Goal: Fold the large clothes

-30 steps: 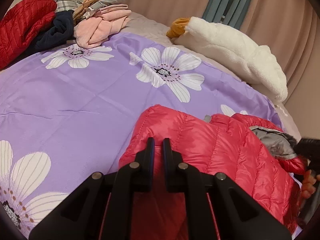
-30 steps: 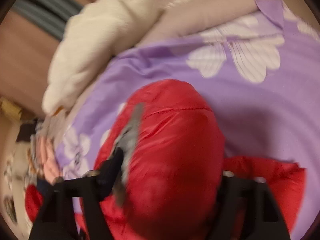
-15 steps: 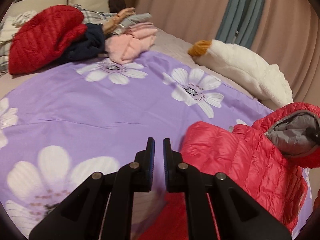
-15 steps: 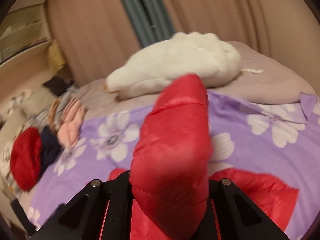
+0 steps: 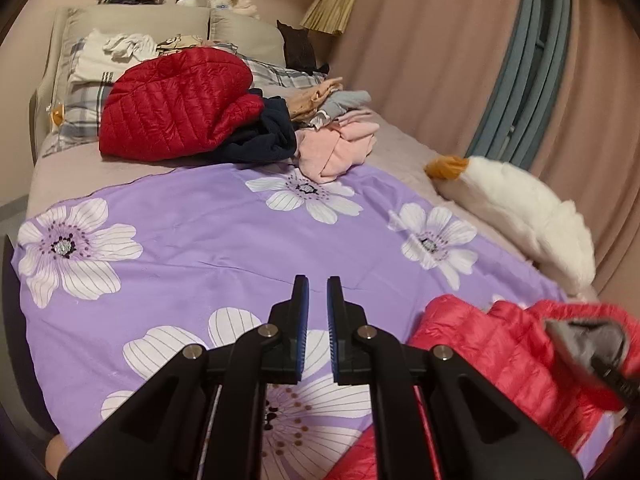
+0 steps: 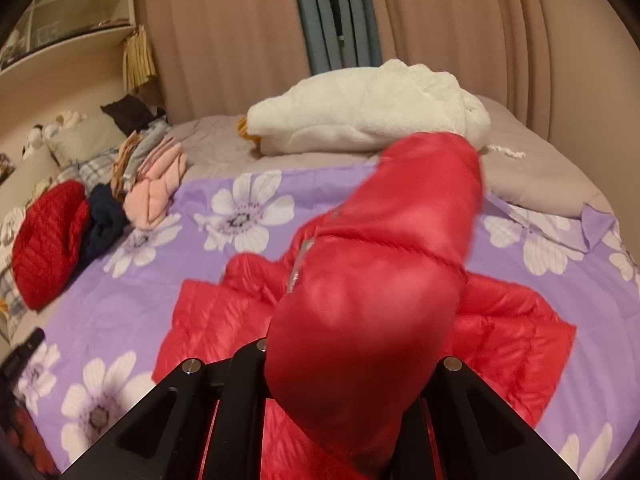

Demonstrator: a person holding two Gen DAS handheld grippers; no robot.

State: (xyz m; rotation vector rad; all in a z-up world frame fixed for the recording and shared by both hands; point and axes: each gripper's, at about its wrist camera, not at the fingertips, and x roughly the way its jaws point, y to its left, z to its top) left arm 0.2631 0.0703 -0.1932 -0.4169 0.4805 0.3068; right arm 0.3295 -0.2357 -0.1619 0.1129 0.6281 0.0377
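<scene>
The bright red quilted puffer jacket (image 6: 500, 320) lies crumpled on the purple flower-print bedspread (image 5: 192, 240) near the bed's foot-end corner on the curtain side. One bulky part of it is lifted off the bed by the right gripper (image 6: 360, 360). Its jaws are hidden behind the padded fabric, clamped on it as far as the bulge between the arms shows.

The left gripper (image 5: 318, 332) hangs over bare bedspread with its jaws together and nothing between them, apart from the jacket.

The main risk is the slippery shell sliding out of a one-sided hold, so the raised part would flop back in a heap. With only one gripper holding, the rest of the jacket may drag and bunch instead of spreading flat. It could also slide toward the bed's edge beside the white plush goose (image 5: 520, 208).
</scene>
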